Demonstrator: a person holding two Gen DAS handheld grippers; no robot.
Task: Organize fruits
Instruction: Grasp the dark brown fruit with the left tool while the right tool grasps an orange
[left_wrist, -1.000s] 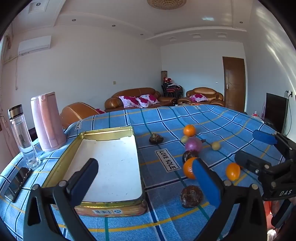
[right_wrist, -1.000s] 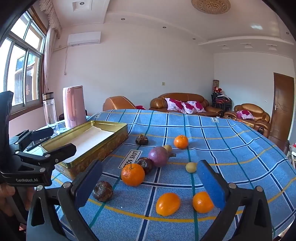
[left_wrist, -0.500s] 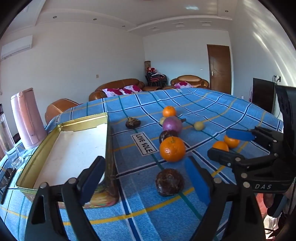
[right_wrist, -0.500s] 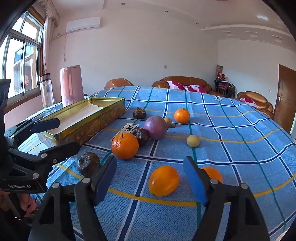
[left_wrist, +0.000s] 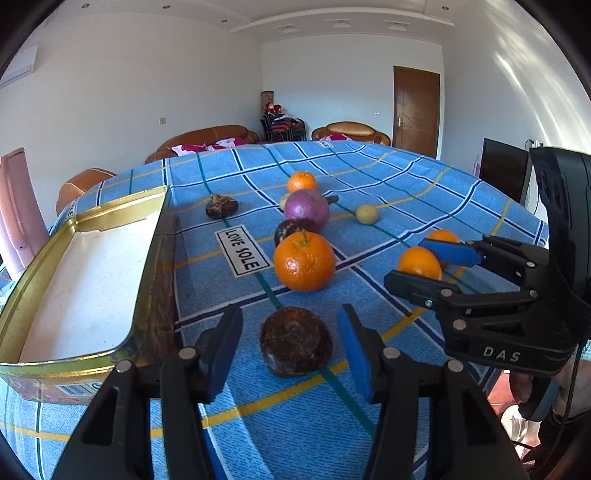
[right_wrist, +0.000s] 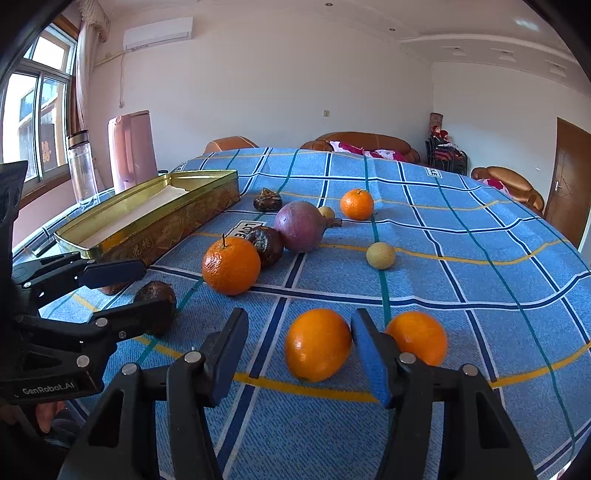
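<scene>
Both grippers have just been closing, neither pinching yet. Left gripper (left_wrist: 291, 347) straddles the wrinkled dark brown round fruit (left_wrist: 295, 341) beside the gold rectangular tin (left_wrist: 110, 356). Right gripper (right_wrist: 301, 352) brackets the smooth oval orange fruit (right_wrist: 317, 345), 1 pad about touching. Both look light; the orange looks slippery, so squeeze at the widest part.

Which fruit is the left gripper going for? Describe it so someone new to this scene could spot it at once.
Start at the gold tin tray on the blue checked cloth. Just off its near right corner lies a dark brown wrinkled fruit, between the left gripper's fingers with gaps on both sides. It sits nearer than the stemmed orange, and is dull brown, not orange.
</scene>
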